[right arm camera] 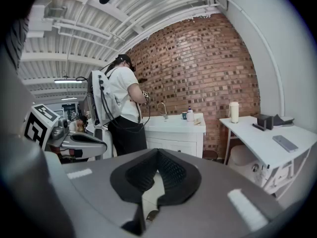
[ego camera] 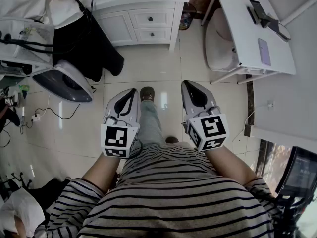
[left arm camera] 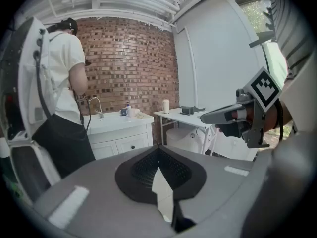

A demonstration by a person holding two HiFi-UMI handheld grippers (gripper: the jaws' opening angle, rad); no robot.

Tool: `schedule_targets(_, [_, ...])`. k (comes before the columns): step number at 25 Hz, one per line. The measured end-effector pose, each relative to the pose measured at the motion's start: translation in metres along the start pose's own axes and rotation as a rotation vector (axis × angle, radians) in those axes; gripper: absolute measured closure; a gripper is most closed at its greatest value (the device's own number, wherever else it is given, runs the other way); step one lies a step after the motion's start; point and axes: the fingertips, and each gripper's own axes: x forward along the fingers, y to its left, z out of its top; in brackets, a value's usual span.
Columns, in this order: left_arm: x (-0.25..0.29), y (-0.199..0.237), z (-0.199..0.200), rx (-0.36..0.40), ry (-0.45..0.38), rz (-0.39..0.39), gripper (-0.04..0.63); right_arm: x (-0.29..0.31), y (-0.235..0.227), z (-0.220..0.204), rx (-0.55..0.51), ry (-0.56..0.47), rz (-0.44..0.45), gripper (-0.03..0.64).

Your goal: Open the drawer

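From the head view, the left gripper (ego camera: 133, 92) and the right gripper (ego camera: 189, 85) were held side by side over the tiled floor (ego camera: 148, 68), a shoe (ego camera: 146, 93) showing between them. Both pointed toward a white cabinet (ego camera: 116, 26) well apart from them at the top of the frame. The drawer (ego camera: 151, 18) sat shut in the cabinet front, its dark knob showing, with a second one closed just below it. A white table (ego camera: 247, 38) stood to the right. In the left gripper view the dark pads met at their tips with nothing between them; beyond, a person in a white shirt (left arm camera: 62, 78) stood at the cabinet's left end, in front of a brick wall (left arm camera: 129, 58). In the right gripper view the jaws were likewise pressed together and empty, and the cabinet lay straight ahead, its front closed.
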Motion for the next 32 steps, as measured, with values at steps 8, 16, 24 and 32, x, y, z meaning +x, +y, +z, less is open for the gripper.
schedule_targets(8, [0.145, 0.109, 0.01, -0.012, 0.049, -0.096, 0.578, 0.191, -0.036, 0.025, 0.035, 0.057, -0.062, 0.615])
schedule_targets(16, [0.259, 0.179, -0.029, -0.085, 0.083, -0.058, 0.578, 0.368, -0.079, -0.021, -0.01, 0.11, -0.084, 0.615])
schedule_targets(24, [0.327, 0.211, -0.089, -0.172, 0.017, 0.038, 0.578, 0.516, -0.121, -0.118, -0.06, 0.139, -0.126, 0.489])
schedule_targets(32, [0.36, 0.237, -0.142, -0.203, 0.03, 0.081, 0.578, 0.599, -0.153, -0.158, -0.093, 0.123, -0.204, 0.469])
